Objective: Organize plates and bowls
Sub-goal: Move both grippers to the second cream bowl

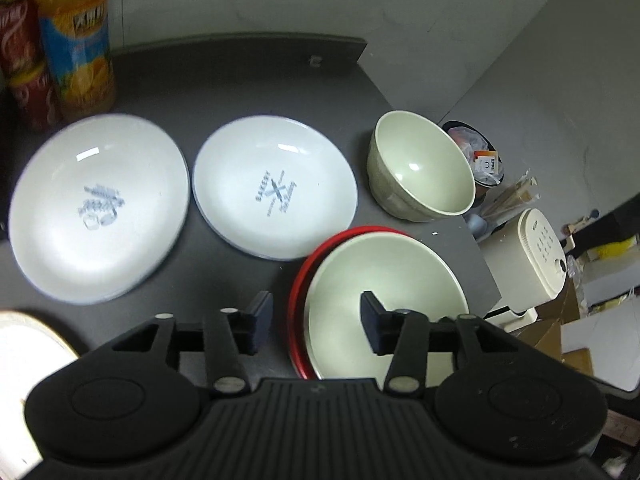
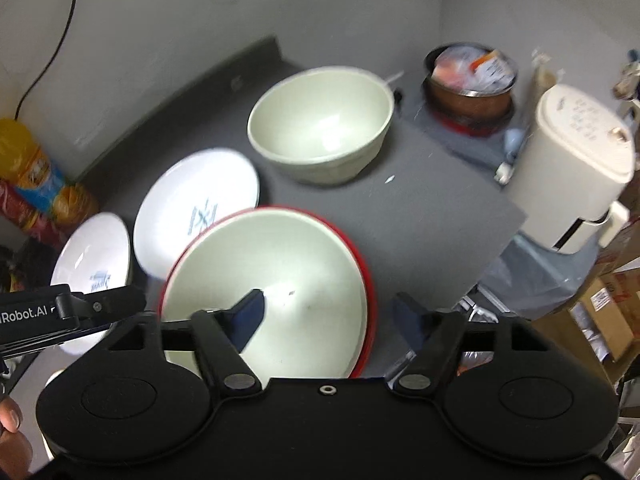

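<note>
Two cream bowls, two white plates, one red plate (image 1: 298, 292); one cream bowl (image 1: 384, 300) sits in the red plate, the other bowl (image 1: 420, 168) behind it, both white plates (image 1: 276, 188) (image 1: 96, 208) to its left; left gripper (image 1: 316, 320) and right gripper (image 2: 332, 312) hover above it, jaws spread, pinching nothing.

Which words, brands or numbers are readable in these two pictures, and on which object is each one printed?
"BAKERY": middle white plate; the smaller print around it is too blurred.
"Robot.AI", its start cut off: left gripper, seen in the right wrist view.
Left white plate: blue print, unreadable.
Orange bottle and red cans: labels too blurred.
White appliance: button marks too small.
</note>
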